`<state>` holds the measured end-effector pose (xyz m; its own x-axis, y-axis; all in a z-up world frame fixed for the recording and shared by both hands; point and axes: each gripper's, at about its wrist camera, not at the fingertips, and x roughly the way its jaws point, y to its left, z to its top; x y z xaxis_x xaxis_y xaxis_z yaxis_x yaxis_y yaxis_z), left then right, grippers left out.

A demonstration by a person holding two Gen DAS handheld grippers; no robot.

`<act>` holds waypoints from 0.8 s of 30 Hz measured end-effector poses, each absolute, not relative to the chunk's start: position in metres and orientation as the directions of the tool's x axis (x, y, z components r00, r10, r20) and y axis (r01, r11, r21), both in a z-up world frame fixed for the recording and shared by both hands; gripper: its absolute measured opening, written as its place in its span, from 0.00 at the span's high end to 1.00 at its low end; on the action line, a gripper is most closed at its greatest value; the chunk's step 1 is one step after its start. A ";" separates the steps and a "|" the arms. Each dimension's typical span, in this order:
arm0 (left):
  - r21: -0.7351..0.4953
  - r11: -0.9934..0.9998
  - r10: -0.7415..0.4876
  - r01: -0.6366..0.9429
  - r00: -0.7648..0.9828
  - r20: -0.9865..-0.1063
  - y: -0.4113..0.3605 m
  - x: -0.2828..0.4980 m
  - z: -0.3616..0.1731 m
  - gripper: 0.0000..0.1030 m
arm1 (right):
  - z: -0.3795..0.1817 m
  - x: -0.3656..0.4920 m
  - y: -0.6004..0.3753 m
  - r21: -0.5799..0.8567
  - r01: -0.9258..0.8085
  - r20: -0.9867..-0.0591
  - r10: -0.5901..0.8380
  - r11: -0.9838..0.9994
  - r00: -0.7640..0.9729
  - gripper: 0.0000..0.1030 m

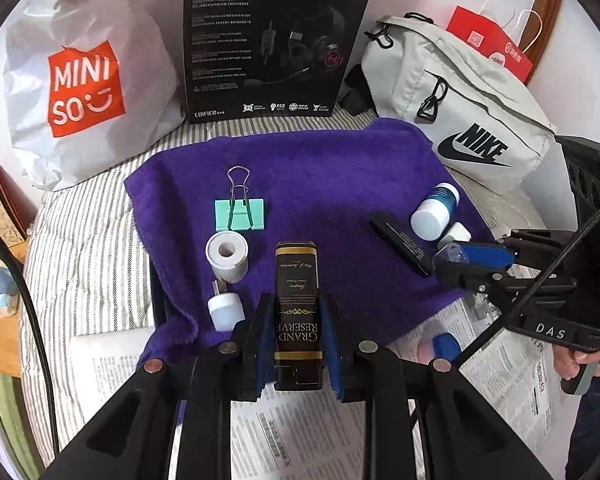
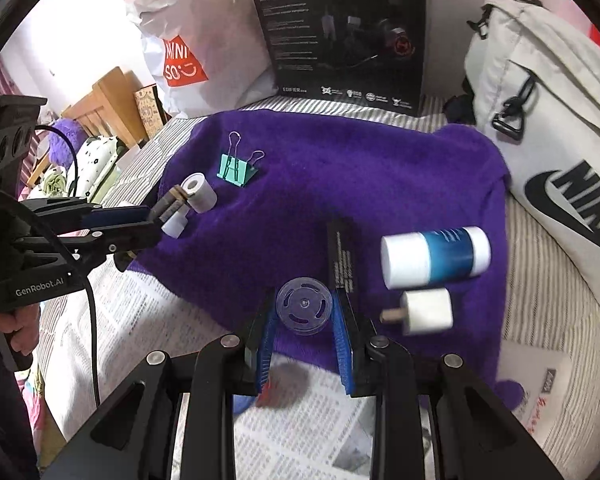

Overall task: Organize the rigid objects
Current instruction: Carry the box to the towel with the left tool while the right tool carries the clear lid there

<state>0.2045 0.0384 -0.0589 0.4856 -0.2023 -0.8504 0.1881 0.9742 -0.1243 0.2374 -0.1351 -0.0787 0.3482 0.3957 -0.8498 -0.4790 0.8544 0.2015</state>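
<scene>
Striped bedding (image 1: 96, 248) carries a purple towel (image 1: 332, 168) with sheets of newspaper (image 1: 300, 432) at its near edge; behind it, from ten to two o'clock, stand a white shopping bag (image 1: 88, 80), a black headset box (image 1: 276, 40) and a grey waist bag (image 1: 460, 92). Left tongs (image 1: 296, 344) are clenched on a dark rectangular tin (image 1: 296, 292), labelled in gold and held lengthwise between the blue pads over the towel's near edge. Right tongs (image 2: 304, 320) grasp a clear plastic spool (image 2: 304, 306), its round face turned to the camera, likewise over the towel's near edge. On the towel's left half lie a mint-green binder clip (image 1: 240, 214), a white tape roll (image 1: 226, 258) just beside it at seven o'clock, and a small white plug adapter (image 1: 225, 308) nearer still. On the right half lie a white-and-blue bottle (image 2: 436, 258) on its side, a white charger cube (image 2: 426, 312) just beside it at six o'clock with prongs pointing left, and a slim black box (image 2: 342, 256) at the bottle's nine o'clock. A hand (image 1: 592, 360) grips the handle of the right tongs at the left camera's four o'clock edge.
</scene>
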 end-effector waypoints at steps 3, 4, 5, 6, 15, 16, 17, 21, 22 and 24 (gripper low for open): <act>-0.128 0.974 -0.203 0.185 0.473 -0.857 0.039 0.213 -0.066 0.78 | -0.085 0.244 -0.130 0.208 -0.481 -0.855 0.397 0.852 0.334 0.74; -0.128 0.975 -0.201 0.182 0.471 -0.859 0.039 0.215 -0.068 0.78 | -0.087 0.246 -0.128 0.213 -0.480 -0.856 0.399 0.851 0.328 0.74; -0.130 0.975 -0.202 0.182 0.466 -0.861 0.039 0.218 -0.070 0.78 | -0.089 0.248 -0.127 0.217 -0.481 -0.856 0.402 0.850 0.325 0.74; -0.131 0.975 -0.203 0.181 0.463 -0.863 0.039 0.220 -0.072 0.78 | -0.091 0.249 -0.126 0.219 -0.482 -0.857 0.404 0.848 0.321 0.74; -0.139 0.975 -0.204 0.176 0.440 -0.874 0.042 0.234 -0.088 0.78 | -0.108 0.256 -0.112 0.198 -0.524 -0.877 0.388 0.828 0.283 0.74; -0.141 0.975 -0.205 0.175 0.439 -0.875 0.042 0.235 -0.089 0.78 | -0.109 0.257 -0.110 0.191 -0.528 -0.878 0.384 0.828 0.285 0.74; -0.140 0.975 -0.204 0.173 0.439 -0.875 0.043 0.236 -0.090 0.78 | -0.111 0.257 -0.108 0.190 -0.535 -0.881 0.384 0.823 0.278 0.74; -0.140 0.975 -0.203 0.174 0.435 -0.877 0.044 0.238 -0.092 0.78 | -0.116 0.258 -0.104 0.171 -0.542 -0.884 0.371 0.823 0.285 0.74; -0.140 0.975 -0.203 0.173 0.435 -0.877 0.044 0.239 -0.092 0.78 | -0.115 0.257 -0.104 0.171 -0.542 -0.884 0.371 0.823 0.285 0.74; -0.140 0.974 -0.205 0.176 0.433 -0.878 0.044 0.240 -0.093 0.78 | -0.116 0.257 -0.104 0.170 -0.546 -0.884 0.371 0.821 0.283 0.74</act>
<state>0.2395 0.0439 -0.0934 0.4330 -0.2048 -0.8778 0.1761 0.9743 -0.1404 0.2570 -0.1044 -0.1156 0.2835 0.3715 -0.8841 -0.5457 0.8206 0.1698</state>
